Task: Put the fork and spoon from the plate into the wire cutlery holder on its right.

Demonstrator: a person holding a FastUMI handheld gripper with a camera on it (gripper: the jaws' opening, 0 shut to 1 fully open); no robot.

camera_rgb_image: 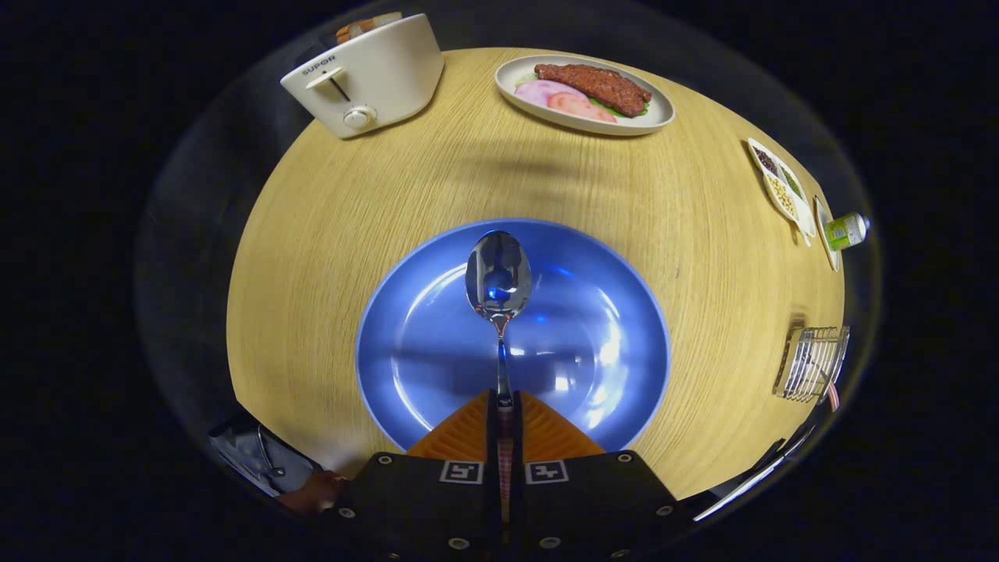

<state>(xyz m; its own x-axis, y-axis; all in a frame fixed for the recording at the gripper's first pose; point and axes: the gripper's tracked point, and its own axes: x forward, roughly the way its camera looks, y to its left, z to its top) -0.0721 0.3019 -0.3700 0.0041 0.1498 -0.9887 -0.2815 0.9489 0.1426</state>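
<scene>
My gripper [504, 407] is shut on the handle of a shiny metal spoon [498, 277]. The spoon points straight ahead from the fingertips, its bowl hanging over the middle of the blue plate [421, 359]. The plate lies on the round wooden table just beyond my fingers and holds nothing else that I can see. The wire cutlery holder [813, 363] stands far off to the right of the plate near the table's edge, with a thin handle leaning out of it.
A white toaster [367, 74] with bread in it sits at the far left. An oval dish of meat and sliced food [585, 94] lies at the far side. A small divided dish [780, 187] and a green tube [847, 231] rest at the right edge.
</scene>
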